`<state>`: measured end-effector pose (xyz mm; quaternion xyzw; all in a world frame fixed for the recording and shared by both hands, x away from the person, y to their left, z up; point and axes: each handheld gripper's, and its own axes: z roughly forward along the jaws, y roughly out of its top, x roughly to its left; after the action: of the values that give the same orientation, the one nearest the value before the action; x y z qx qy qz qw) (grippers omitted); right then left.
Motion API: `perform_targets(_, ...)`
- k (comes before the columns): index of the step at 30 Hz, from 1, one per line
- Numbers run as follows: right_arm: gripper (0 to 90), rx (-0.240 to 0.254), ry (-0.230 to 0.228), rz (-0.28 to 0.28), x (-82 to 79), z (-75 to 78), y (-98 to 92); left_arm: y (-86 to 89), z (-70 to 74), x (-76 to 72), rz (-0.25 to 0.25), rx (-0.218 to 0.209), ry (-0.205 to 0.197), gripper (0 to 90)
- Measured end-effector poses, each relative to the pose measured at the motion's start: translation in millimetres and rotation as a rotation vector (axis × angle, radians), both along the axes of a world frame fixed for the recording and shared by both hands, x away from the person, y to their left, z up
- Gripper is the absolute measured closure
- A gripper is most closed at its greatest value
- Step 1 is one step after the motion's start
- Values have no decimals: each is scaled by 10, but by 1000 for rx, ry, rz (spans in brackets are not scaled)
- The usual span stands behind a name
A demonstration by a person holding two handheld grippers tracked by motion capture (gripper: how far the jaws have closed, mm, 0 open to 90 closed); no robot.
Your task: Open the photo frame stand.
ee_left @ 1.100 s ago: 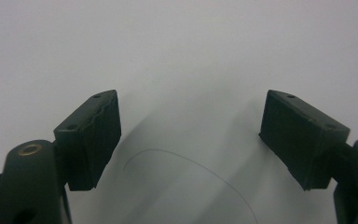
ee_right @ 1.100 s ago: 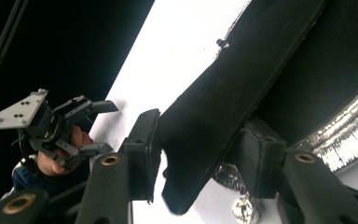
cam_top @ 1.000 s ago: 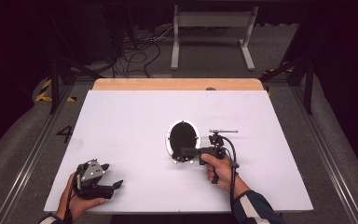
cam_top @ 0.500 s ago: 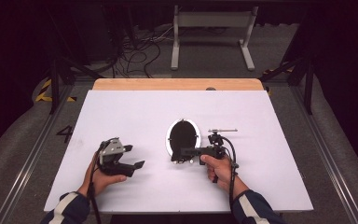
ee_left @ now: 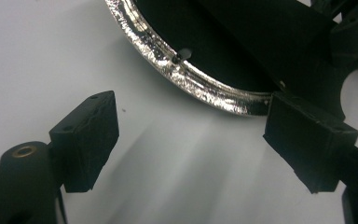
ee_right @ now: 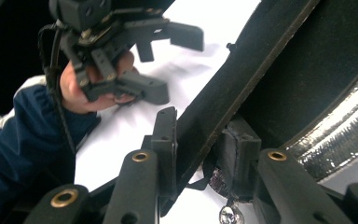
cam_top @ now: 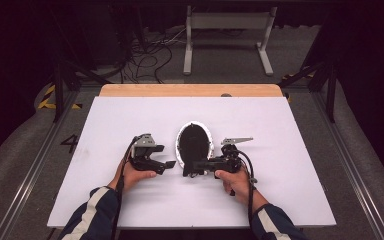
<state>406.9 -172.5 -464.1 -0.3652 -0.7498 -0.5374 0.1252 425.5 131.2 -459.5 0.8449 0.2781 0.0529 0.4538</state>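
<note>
We held the oval object near mid-table.
Our right gripper (cam_top: pixel 189 168) pinched the black-and-silver oval object's (cam_top: pixel 194 142) near rim; our left gripper (cam_top: pixel 169 164), jaws spread and empty, needed closing on that rim.

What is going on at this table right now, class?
A person at a white table holds a gripper in each hand. The right gripper is shut on the near edge of a dark oval object with a shiny silver rim, perhaps a mirror, which lies mid-table. The left gripper is open beside the rim's left side, its jaws spread wide and touching nothing.
</note>
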Motion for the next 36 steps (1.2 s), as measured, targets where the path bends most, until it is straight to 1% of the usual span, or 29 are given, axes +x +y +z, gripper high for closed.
perform_targets(1, 705, 0, 0, 0, 0, 0, 0, 0, 0, 0, 0, 0, 0, 179)
perform_targets(2, 709, -6, -20, 15, -3, 7, -1, -22, -1, 10, 8, 1, -6, 179)
perform_targets(4, 716, -10, -31, 27, -11, 13, -1, -68, -9, 45, 0, -18, 18, 178)
perform_targets(5, 716, -15, -40, 29, -15, 16, 1, -85, -9, 61, 0, -31, 30, 175)
perform_targets(6, 716, -17, -46, 31, -21, 21, 4, -100, -10, 83, -9, -45, 31, 174)
perform_targets(7, 717, -18, -54, 34, -26, 22, 5, -122, -12, 95, -10, -59, 47, 173)
perform_targets(9, 720, -20, -69, 41, -31, 19, 2, -158, -11, 130, -28, -71, 52, 167)
perform_targets(10, 721, -23, -72, 43, -37, 22, -1, -179, -11, 129, -23, -89, 71, 168)
perform_targets(13, 724, -23, -80, 48, -50, 23, -2, -222, -16, 141, -31, -86, 73, 199)
perform_targets(16, 728, -34, -91, 55, -68, 29, -16, -214, -29, 163, -39, -126, 107, 225)
perform_targets(18, 729, -45, -109, 64, -80, 42, -13, -203, -19, 165, -63, -153, 122, 281)
perform_targets(19, 729, -47, -112, 67, -86, 48, -10, -203, -1, 164, -91, -148, 133, 266)
perform_targets(20, 732, -55, -120, 70, -91, 54, -6, -203, -1, 164, -91, -148, 133, 266)
perform_targets(21, 734, -61, -126, 74, -98, 61, -3, -205, 9, 156, -123, -137, 133, 266)
perform_targets(24, 739, -62, -125, 72, -116, 66, -7, -209, 22, 154, -124, -140, 136, 280)
perform_targets(25, 739, -61, -120, 69, -119, 63, -12, -216, 35, 151, -123, -133, 127, 285)
perform_targets(26, 739, -61, -120, 69, -119, 63, -12, -216, 35, 151, -123, -133, 127, 293)
perform_targets(27, 740, -60, -115, 66, -121, 59, -18, -219, 42, 151, -124, -131, 113, 293)
perform_targets(28, 739, -61, -111, 62, -124, 57, -26, -219, 48, 144, -116, -132, 116, 320)
perform_targets(29, 741, -67, -111, 61, -132, 62, -38, -204, 54, 148, -119, -137, 124, 405)
perform_targets(30, 741, -67, -111, 61, -132, 62, -38, -204, 54, 148, -119, -137, 124, 447)
perform_targets(31, 741, -72, -117, 60, -137, 66, -45, -197, 57, 151, -128, -134, 122, 447)
perform_targets(32, 745, -78, -121, 59, -142, 70, -50, -194, 59, 146, -137, -126, 125, 505)
perform_targets(33, 751, -82, -123, 58, -144, 71, -58, -203, 52, 138, -149, -128, 130, 551)
perform_targets(34, 761, -86, -126, 53, -143, 69, -64, -214, 54, 131, -161, -120, 117, 559)
perform_targets(36, 766, -89, -124, 42, -139, 68, -78, -235, 80, 102, -151, -120, 92, 581)
